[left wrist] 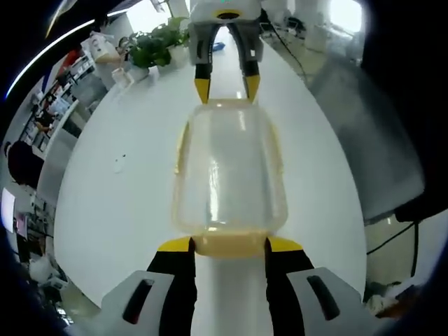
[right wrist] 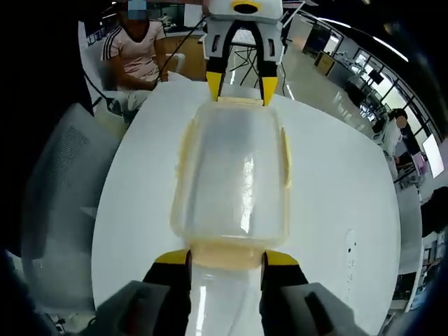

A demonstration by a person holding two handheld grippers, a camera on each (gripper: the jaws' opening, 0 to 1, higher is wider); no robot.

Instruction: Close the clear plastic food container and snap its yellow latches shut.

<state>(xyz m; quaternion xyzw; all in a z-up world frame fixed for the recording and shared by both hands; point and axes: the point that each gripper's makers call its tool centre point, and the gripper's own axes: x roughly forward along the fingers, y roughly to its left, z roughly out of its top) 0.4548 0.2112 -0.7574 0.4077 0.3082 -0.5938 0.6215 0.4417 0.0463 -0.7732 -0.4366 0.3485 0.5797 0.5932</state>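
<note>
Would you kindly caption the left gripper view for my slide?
Two grippers flank a clear container at opposite ends on a white table.

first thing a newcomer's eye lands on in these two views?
The clear plastic container with yellow latches, lid on, lying lengthwise mid-frame on the white table. Next, the two grippers facing each other across it: the left gripper at one end latch, the right gripper at the opposite end, jaws spread astride each latch. In the right gripper view a seated person sits past the table's far edge.
</note>
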